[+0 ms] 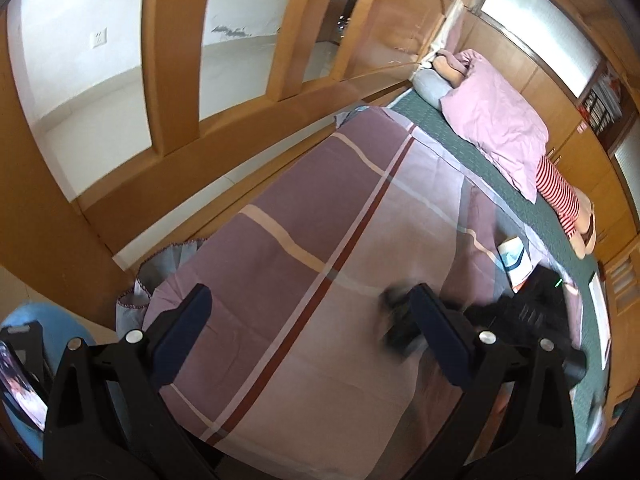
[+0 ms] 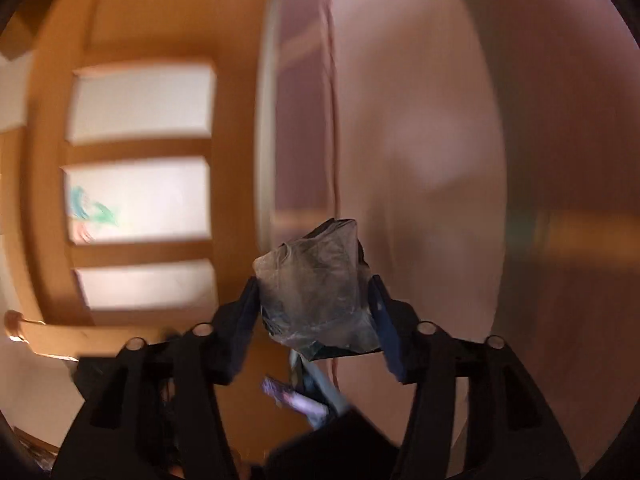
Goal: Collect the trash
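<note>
Here the right gripper jaws bracket a crumpled plastic wrapper, grip uncertain; the left gripper jaws gape empty above the bed.

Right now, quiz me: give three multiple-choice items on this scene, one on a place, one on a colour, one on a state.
1. Where is the crumpled plastic bag?
A. On the floor
B. Between the fingers of the right gripper
C. On a chair

2. What colour is the folded quilt?
A. Pink
B. Yellow
C. Black

3. How does the left gripper stand?
A. Shut on a bottle
B. Shut on a cup
C. Open, nothing between its fingers

Answers:
1 B, the bag sits between both pads in the right wrist view.
2 A, it shows pale pink beside the green mat.
3 C, only the checked sheet shows in the wide gap.
</note>
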